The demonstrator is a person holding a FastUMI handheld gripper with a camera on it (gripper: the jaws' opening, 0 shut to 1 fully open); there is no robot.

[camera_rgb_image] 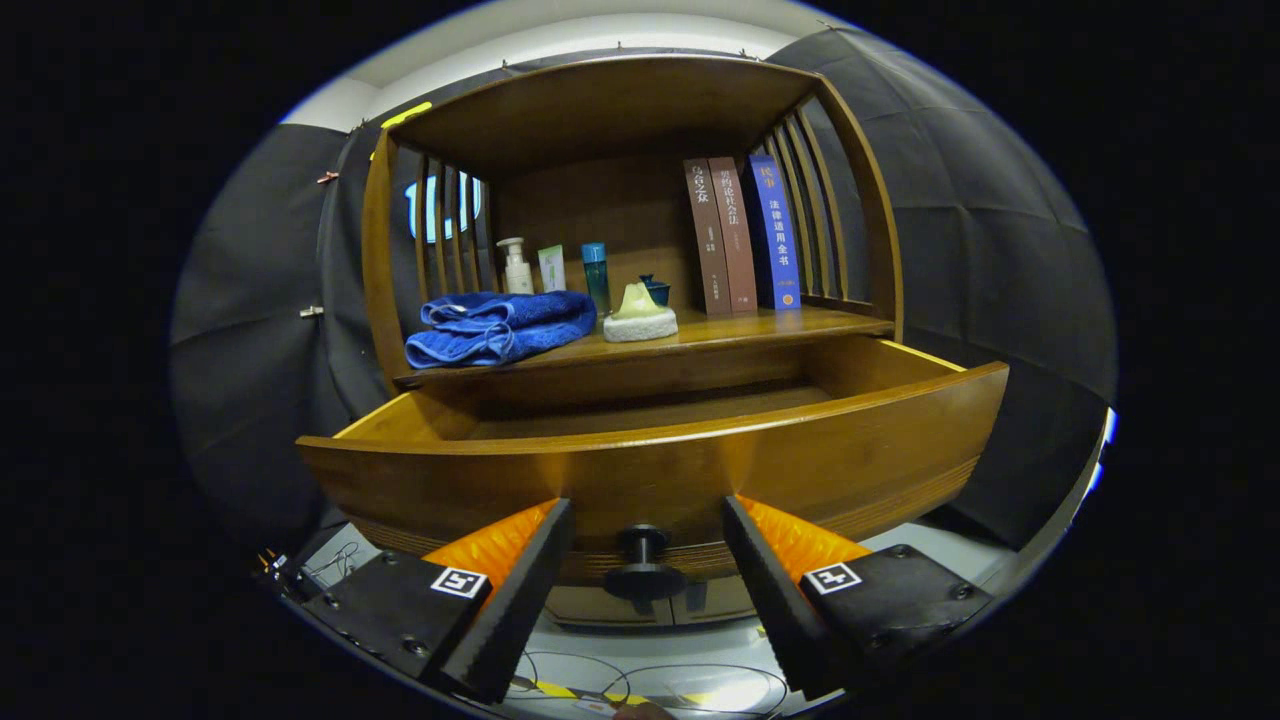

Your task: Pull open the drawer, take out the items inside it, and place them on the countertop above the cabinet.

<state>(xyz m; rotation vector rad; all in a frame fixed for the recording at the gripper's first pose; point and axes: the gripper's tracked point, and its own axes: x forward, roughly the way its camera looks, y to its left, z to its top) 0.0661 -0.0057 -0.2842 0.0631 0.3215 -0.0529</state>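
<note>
Tool: we see it spread wide, holding nothing, its fingers flanking the knob
Drawer: pulled open
Surface: towel at left, books at right

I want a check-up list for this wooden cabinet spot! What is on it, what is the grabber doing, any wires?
Surface: countertop above the open drawer.
Job's things: drawer pulled out; contents hidden behind its front.
Clutter: blue towel, pump bottle, teal bottle, pale ornament, three books.
Grippers: gripper open, fingers either side of the knob, not touching.
Cables: thin wires on the floor below.
Surroundings: black cloth wall.
</note>
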